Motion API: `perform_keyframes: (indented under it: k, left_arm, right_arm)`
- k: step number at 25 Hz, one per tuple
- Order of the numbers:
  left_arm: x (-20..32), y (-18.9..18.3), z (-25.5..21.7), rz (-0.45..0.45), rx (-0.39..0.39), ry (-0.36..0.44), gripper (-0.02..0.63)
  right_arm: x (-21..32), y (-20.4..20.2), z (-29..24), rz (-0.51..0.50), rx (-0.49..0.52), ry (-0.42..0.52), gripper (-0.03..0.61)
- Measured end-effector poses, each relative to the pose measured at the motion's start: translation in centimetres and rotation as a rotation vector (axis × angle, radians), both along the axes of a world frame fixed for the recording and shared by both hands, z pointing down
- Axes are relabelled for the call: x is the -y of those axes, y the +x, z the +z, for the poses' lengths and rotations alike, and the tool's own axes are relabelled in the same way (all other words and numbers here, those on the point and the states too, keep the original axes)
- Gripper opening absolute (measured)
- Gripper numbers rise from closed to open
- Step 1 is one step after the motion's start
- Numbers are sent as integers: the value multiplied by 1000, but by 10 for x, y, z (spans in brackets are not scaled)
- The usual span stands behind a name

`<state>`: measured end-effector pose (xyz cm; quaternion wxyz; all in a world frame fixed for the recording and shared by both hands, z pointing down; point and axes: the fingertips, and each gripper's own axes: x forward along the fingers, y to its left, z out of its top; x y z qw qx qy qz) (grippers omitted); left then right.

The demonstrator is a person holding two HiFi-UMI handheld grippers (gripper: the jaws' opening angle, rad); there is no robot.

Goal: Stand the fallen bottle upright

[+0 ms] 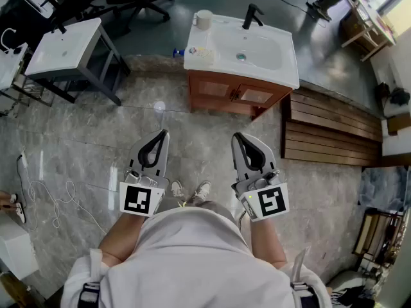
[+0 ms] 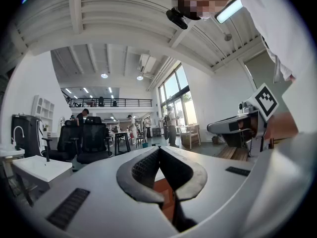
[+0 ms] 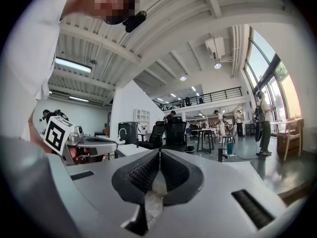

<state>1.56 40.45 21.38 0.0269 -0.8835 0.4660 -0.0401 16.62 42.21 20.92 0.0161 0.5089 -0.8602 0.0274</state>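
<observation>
Your white shirt (image 1: 186, 255) fills the bottom of the head view as you stand on the stone floor (image 1: 96, 133), both arms out in front and the job not yet begun. At left, the left tongs (image 1: 160, 136) point level toward the washroom set. Their black pads are pressed tip to tip with nothing between them, as the left gripper view confirms. Beside them the right tongs (image 1: 239, 138) mirror the pose, also closed and empty, apparently carried that way because nothing is within reach to grip.

Farther off, a spare white basin stand (image 1: 64, 47) sits at far left and looks to be no part of the task. The fallen bottle (image 1: 200, 54) lies on its side at the left end of the desk (image 1: 286, 59), a white basin top on a wooden cabinet, and its blue end seems to poke past the edge. A pale cup (image 1: 204, 19) stands just behind it, and the black tap (image 1: 252, 16) rises at the basin's back. Wooden slats (image 1: 331, 130) lie on the floor at right.

Desk and tongs are well apart, so you would likely need to step closer and open one pair before any lift. The bottle's spot at the rim calls for care against rolling it off.
</observation>
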Motion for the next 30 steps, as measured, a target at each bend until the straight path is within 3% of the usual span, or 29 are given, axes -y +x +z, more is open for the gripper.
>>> perform_keyframes:
  k: [8, 18, 24, 30]
  left_arm:
    - [4, -7, -4, -38, -7, 0, 17]
    - [-6, -5, 16, -93, 3, -19, 17]
    - [29, -19, 24, -129, 12, -5, 18]
    - [87, -17, 39, -95, -43, -28, 18]
  right_arm:
    - [1, -18, 8, -66, 11, -30, 41]
    - [5, 0, 21, -89, 39, -38, 43]
    - [23, 7, 33, -62, 8, -56, 43]
    - [78, 2, 47, -39, -14, -97, 43]
